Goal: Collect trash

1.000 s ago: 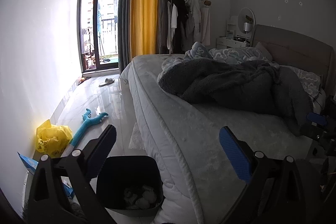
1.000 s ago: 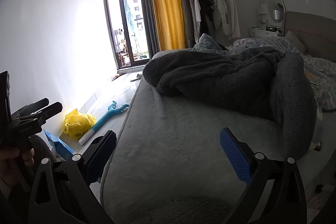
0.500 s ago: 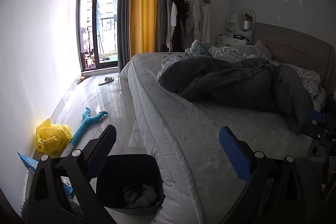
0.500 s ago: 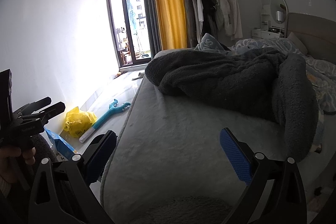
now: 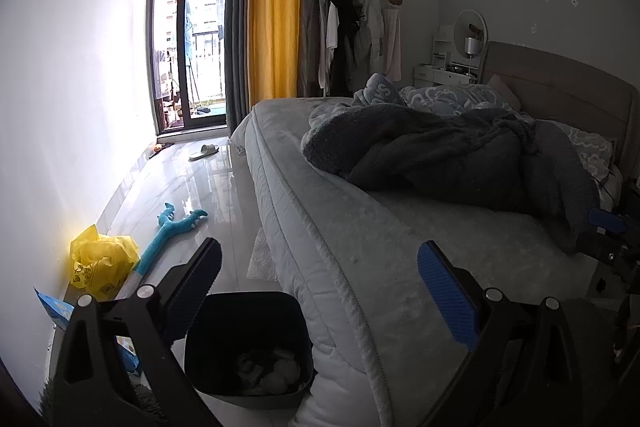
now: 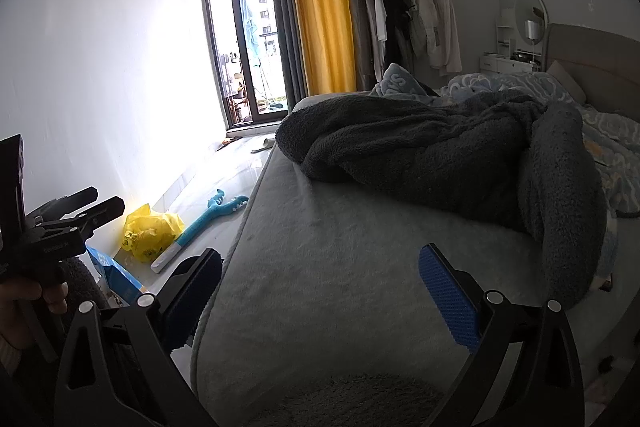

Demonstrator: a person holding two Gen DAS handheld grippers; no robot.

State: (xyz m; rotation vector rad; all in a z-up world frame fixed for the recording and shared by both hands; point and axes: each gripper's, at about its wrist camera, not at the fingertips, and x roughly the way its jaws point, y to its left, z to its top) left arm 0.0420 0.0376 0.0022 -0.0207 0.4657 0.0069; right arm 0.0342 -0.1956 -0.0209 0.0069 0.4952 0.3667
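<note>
Both grippers, left gripper [image 5: 318,285] and right gripper [image 6: 320,289], spread fingers wide, grasping nothing

left wrist: looking along the floor beside the bed [image 5: 360,267], facing the balcony door [image 5: 192,47].
right wrist: sitting higher, looking over the mattress.
shared: both are showing the yellow bag [image 5: 100,261] [image 6: 150,231].

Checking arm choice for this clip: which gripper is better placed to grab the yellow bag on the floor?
Probably left. The left gripper is open over the floor strip near the yellow plastic bag and dark bin; the right gripper, also open, hangs over the bed.
</note>
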